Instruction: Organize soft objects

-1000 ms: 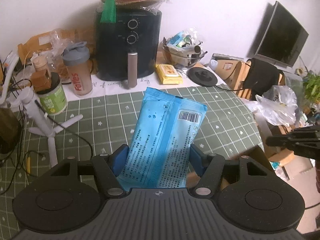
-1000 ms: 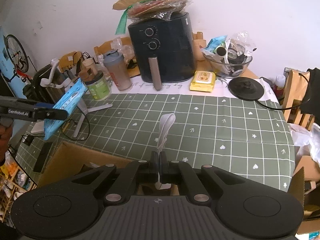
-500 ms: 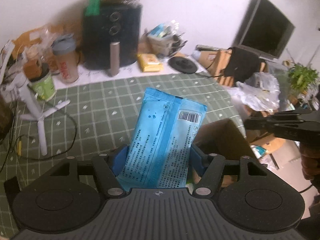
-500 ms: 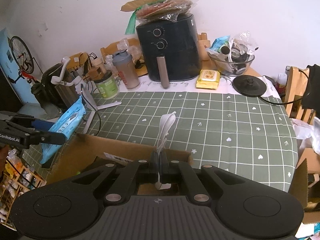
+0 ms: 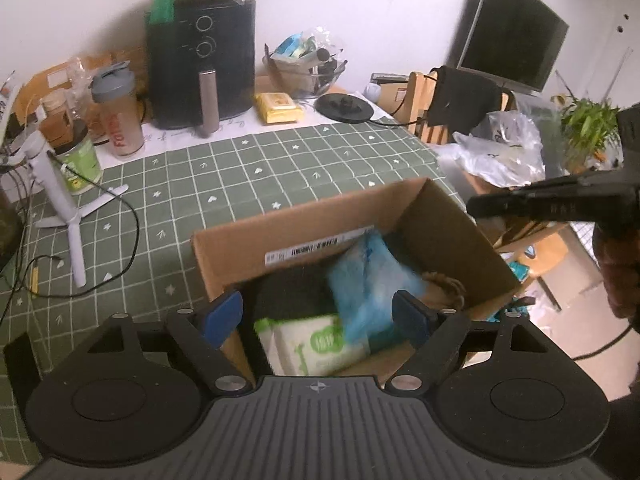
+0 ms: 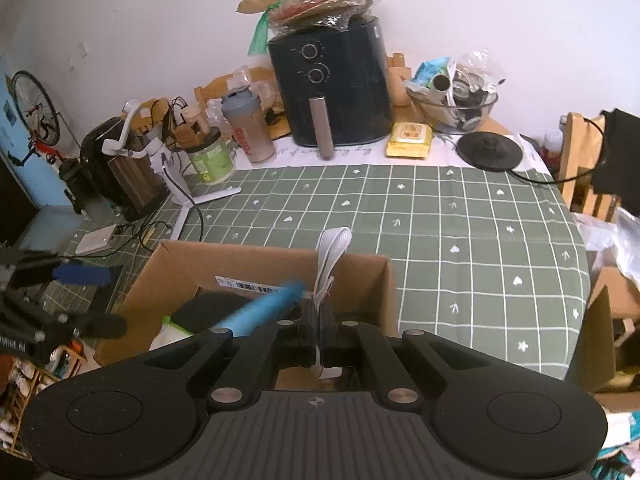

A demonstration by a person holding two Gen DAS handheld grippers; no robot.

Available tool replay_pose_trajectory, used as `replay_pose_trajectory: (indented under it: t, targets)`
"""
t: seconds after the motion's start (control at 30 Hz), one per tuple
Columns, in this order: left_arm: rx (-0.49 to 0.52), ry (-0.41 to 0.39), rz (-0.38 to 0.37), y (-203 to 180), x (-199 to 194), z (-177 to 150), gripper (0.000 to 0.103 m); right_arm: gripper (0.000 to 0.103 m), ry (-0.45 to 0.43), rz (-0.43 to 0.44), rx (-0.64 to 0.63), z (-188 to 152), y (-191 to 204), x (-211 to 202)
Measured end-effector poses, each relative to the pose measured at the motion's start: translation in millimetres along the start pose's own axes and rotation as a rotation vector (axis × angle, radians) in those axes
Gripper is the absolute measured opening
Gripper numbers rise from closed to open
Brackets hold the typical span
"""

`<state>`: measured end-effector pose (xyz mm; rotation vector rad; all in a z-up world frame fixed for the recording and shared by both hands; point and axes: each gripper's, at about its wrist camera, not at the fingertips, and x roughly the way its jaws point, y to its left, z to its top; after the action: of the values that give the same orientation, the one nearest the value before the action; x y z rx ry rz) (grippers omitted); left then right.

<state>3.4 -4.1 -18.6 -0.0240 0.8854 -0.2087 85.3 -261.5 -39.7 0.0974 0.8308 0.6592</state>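
Released a moment ago, the blue pack point(image 5: 370, 280) drops into the cardboard box point(image 5: 436, 216) — left gripper point(image 5: 318, 314) spread empty, right gripper point(image 6: 318, 344) clenched on white strap point(image 6: 330, 256) — one soft item stowed.

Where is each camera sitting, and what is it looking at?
Left wrist: sits on the left gripper, looking down into the cardboard box, where a blurred blue packet is between its open blue pads; the right gripper pokes in.
Right wrist: sits on the right gripper, shut on a white strap, facing the air fryer; the left gripper shows at the left edge.
Both views share the box, packet, green tablecloth and air fryer.
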Motion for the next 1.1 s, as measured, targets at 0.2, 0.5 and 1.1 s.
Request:
replay_pose_trajectory:
  t: [0.2,0.5,1.1]
  targets:
    - [-0.051,-0.025,0.031,7.1,-13.9,-10.9,0.082,0.004,-0.029,-0.002,0.021,5.4,5.0,-7.4]
    - [-0.111,-0.058,0.043,15.2,-27.0,-25.5,0.082,0.004,-0.037,-0.015,0.025,15.4,20.5,-12.5]
    - [-0.275,0.0,0.07,33.9,-23.0,-30.6,0.093,0.103,0.137,-0.151,-0.031,14.1,38.0,18.3]
